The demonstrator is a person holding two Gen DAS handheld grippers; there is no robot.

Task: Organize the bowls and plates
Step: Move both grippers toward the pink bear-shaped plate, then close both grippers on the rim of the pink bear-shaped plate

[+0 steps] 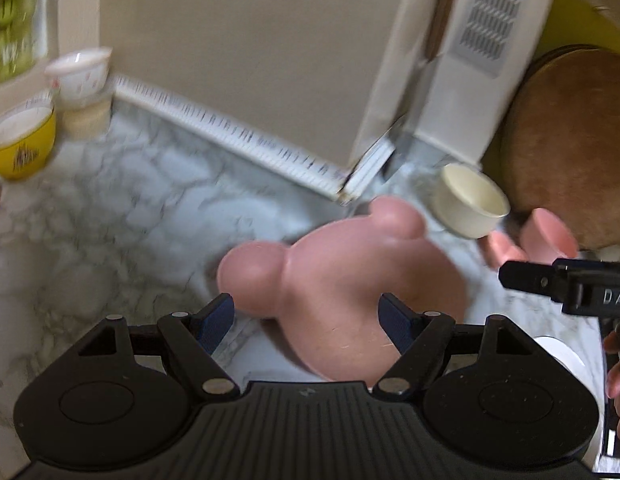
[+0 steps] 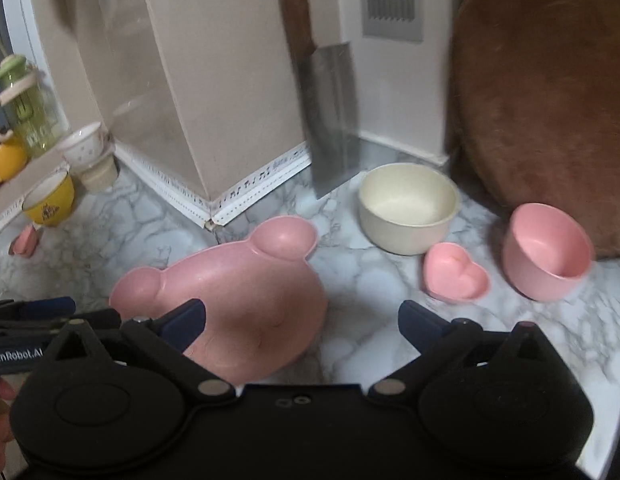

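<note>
Both tongs close in on the pink bear-shaped plastic plate [image 2: 229,300] lying on the marble-patterned tabletop [image 2: 350,264].

The left tongs [image 1: 310,320] straddle its body, wide open, gripping nothing; the right tongs [image 2: 301,320] gape empty, likely ready for the cream round bowl [image 2: 408,208] beside the cleaver [image 2: 334,120].

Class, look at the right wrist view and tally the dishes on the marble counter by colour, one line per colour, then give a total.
Pink: 3, the bear-shaped plate, the heart-shaped dish and the round bowl
Cream: 2, the large bowl and the cup under the white one
Yellow: 1, the cup
White: 1, the patterned cup
Total: 7
</note>
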